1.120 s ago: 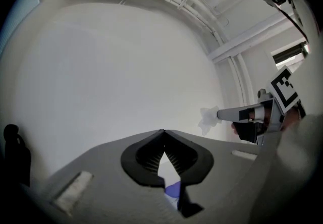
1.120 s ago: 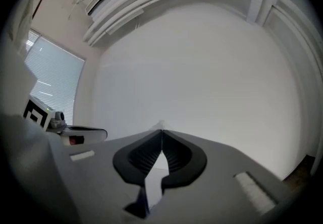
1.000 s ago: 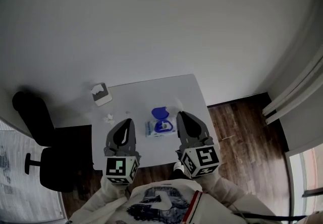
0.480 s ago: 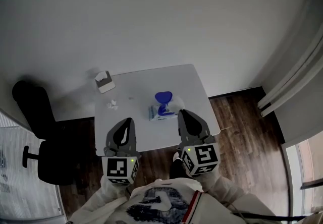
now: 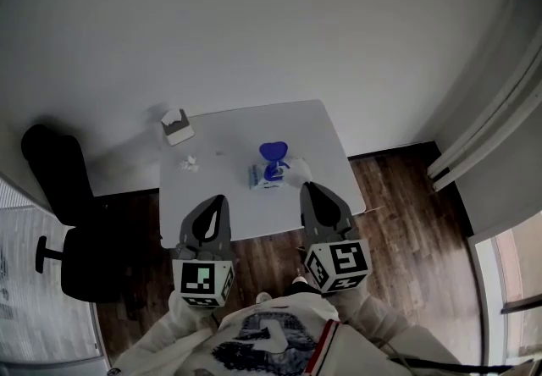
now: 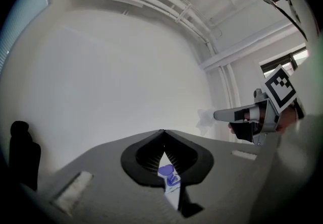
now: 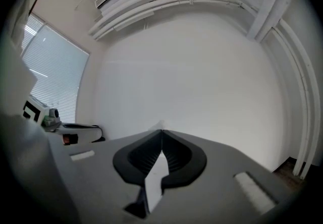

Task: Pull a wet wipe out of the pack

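Note:
The wet wipe pack (image 5: 264,175) lies on the white table (image 5: 229,196) with its blue lid (image 5: 273,151) flipped up. In the left gripper view the pack (image 6: 171,190) shows below the jaws. My right gripper (image 5: 306,188) is shut on a white wet wipe (image 5: 298,169), which sticks out past its tips just right of the pack. From the left gripper view that wipe (image 6: 206,118) hangs as a small tuft at the right gripper's tip. My left gripper (image 5: 218,198) is shut and holds nothing, and it hovers near the table's front edge, left of the pack.
A tissue box (image 5: 175,126) stands at the table's far left corner, with a crumpled white wipe (image 5: 188,163) near it. A black office chair (image 5: 63,230) is left of the table. Wooden floor (image 5: 398,213) lies to the right, and a plain wall behind.
Both grippers have drawn back from the pack toward the table's front edge, and the table now sits farther off in the head view. The right gripper has kept its hold on the wipe.

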The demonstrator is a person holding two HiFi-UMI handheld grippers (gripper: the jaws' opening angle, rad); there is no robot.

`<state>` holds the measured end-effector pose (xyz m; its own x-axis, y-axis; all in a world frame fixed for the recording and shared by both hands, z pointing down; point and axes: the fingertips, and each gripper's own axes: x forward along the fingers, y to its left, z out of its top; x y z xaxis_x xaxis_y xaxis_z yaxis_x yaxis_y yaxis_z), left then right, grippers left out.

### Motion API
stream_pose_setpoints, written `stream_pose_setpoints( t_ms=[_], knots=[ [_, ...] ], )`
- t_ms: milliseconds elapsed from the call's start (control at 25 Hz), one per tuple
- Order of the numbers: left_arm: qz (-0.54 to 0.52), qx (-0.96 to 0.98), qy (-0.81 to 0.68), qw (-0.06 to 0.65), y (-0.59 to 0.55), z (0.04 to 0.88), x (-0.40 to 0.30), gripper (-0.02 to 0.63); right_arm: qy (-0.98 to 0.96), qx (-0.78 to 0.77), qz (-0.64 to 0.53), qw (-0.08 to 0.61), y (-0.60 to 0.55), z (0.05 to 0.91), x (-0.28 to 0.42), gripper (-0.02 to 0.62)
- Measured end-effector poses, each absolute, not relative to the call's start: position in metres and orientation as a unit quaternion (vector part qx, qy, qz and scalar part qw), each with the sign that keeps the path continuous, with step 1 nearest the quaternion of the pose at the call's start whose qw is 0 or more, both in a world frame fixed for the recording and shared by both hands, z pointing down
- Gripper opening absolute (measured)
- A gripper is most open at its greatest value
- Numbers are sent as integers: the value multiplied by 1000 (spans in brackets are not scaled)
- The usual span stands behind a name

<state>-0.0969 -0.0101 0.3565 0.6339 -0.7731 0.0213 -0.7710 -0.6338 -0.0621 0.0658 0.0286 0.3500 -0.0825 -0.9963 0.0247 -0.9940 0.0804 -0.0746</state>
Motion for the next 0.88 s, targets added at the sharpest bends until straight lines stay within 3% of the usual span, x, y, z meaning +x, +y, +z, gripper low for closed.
stream_pose_setpoints(
  t_ms=[880],
  knots=[
    [-34, -899, 436, 22, 16, 354, -31, 5, 747, -663, -58, 10, 59, 359, 126, 11]
  ],
)
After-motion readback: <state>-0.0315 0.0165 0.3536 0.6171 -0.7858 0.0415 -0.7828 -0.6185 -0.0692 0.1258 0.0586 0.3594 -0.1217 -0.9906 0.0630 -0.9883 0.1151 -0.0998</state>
